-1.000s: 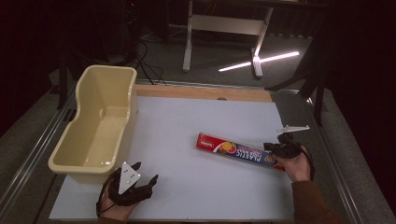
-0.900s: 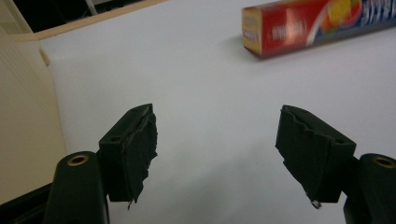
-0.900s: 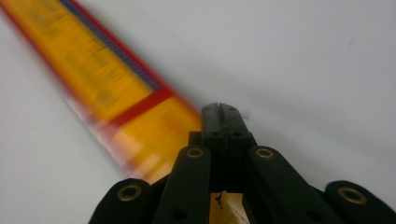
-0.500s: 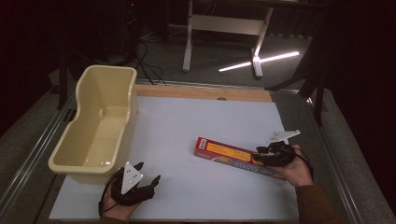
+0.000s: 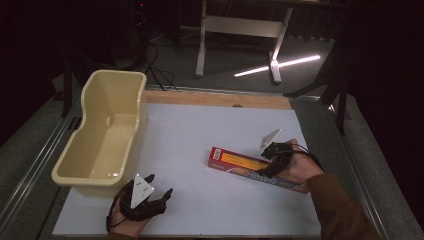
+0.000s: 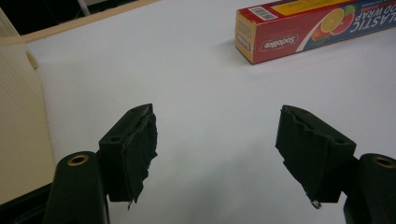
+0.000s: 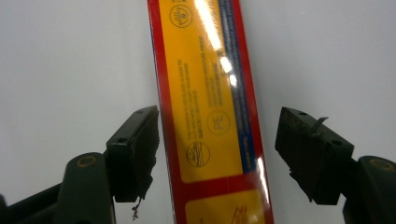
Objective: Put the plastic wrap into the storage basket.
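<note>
Straddling the plastic wrap box (image 7: 208, 112) near the bench's (image 5: 210, 130) right edge, my right hand-held gripper (image 7: 217, 154) stays unclosed; left hand-held gripper (image 6: 217, 149) spread wide, empty.

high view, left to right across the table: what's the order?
Cream tub → left tool, open near the table's front edge → plastic wrap box lying flat → right tool, open over the box's right half.

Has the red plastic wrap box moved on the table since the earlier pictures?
Yes. The long red plastic wrap box slid slightly left, toward the cream plastic tub.
</note>
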The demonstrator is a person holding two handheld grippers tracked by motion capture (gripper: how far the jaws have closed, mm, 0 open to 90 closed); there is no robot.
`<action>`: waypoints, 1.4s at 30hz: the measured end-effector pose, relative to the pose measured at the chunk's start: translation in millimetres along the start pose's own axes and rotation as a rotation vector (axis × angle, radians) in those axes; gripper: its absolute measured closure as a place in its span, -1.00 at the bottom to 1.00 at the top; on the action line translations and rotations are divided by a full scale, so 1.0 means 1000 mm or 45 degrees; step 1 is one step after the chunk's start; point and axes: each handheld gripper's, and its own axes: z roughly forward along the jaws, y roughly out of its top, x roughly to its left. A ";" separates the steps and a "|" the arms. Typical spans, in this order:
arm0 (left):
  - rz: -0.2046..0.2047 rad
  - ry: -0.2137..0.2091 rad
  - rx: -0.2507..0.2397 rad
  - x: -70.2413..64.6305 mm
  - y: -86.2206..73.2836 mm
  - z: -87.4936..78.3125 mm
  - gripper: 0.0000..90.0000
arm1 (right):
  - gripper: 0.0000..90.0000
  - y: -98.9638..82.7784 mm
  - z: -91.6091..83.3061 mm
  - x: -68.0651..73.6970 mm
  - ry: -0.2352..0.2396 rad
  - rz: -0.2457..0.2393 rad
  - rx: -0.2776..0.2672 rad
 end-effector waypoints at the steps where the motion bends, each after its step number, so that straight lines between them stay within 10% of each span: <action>1: 0.000 0.000 0.000 0.000 0.000 0.000 -0.36 | -0.36 0.004 0.002 -0.001 0.004 -0.025 0.026; 12: -0.007 0.003 -0.005 0.001 0.000 -0.002 -0.36 | -0.41 0.033 0.033 -0.008 0.118 -0.153 0.308; 21: -0.012 0.005 -0.009 0.001 -0.001 -0.003 -0.36 | -0.13 0.034 0.052 -0.010 0.186 -0.127 0.414; 33: -0.012 0.009 -0.011 0.001 -0.001 -0.002 -0.36 | -0.10 0.034 0.047 -0.014 0.243 0.281 0.400; 42: -0.011 0.007 -0.014 0.000 0.000 -0.002 -0.36 | -0.09 0.043 0.034 -0.005 0.413 0.496 0.215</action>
